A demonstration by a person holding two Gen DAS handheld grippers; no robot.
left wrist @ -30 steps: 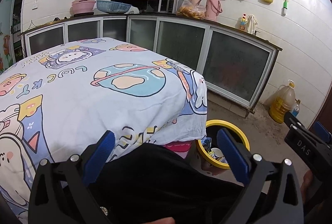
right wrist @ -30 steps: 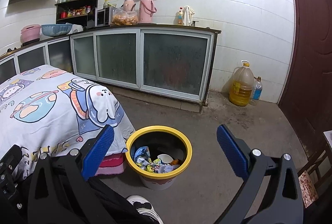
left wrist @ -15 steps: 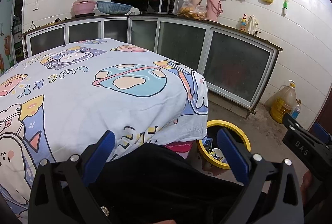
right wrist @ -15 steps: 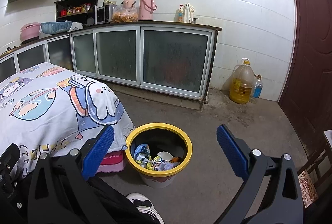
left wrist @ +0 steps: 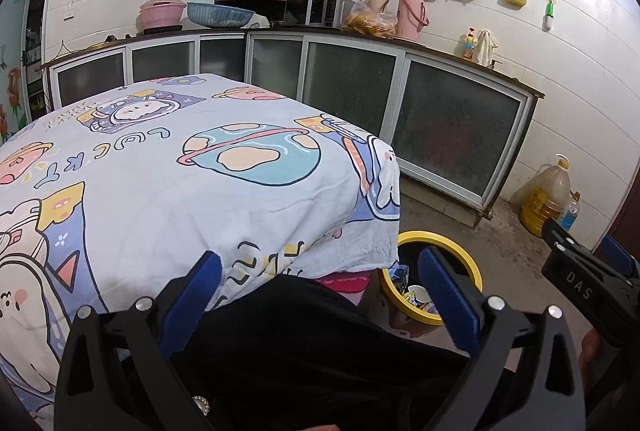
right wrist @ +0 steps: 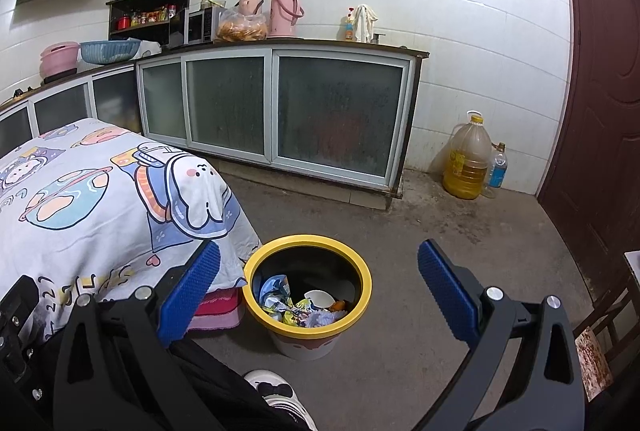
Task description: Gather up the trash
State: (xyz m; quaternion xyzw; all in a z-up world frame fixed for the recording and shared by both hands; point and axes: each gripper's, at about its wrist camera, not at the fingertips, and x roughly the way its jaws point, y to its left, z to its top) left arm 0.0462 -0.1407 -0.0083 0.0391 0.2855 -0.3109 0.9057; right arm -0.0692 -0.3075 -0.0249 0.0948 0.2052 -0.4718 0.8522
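A yellow-rimmed waste bin (right wrist: 256, 271) stands on the floor by the table's corner, holding wrappers, a white cup and crumpled paper (right wrist: 304, 309). My right gripper (right wrist: 318, 285) hangs open above and in front of the bin, nothing between its blue pads. In the left wrist view the same bin (left wrist: 476, 271) peeks out past the table edge, and my left gripper (left wrist: 320, 295) stands open over a person's dark lap. The right gripper's black body (left wrist: 580, 283) shows at that view's right edge. No loose trash is visible on the tablecloth.
A table under a cartoon space-print cloth (left wrist: 160, 171) fills the left. Glass-door cabinets (right wrist: 280, 111) line the wall. An oil jug (right wrist: 466, 155) and a small bottle (right wrist: 496, 171) stand by a dark red door (right wrist: 600, 91). A white shoe (right wrist: 276, 387) and a pink stool (right wrist: 216, 311) are near the bin.
Both views have shifted only slightly; the right gripper has eased a little lower toward the bin. Both grippers stay open and hold nothing.
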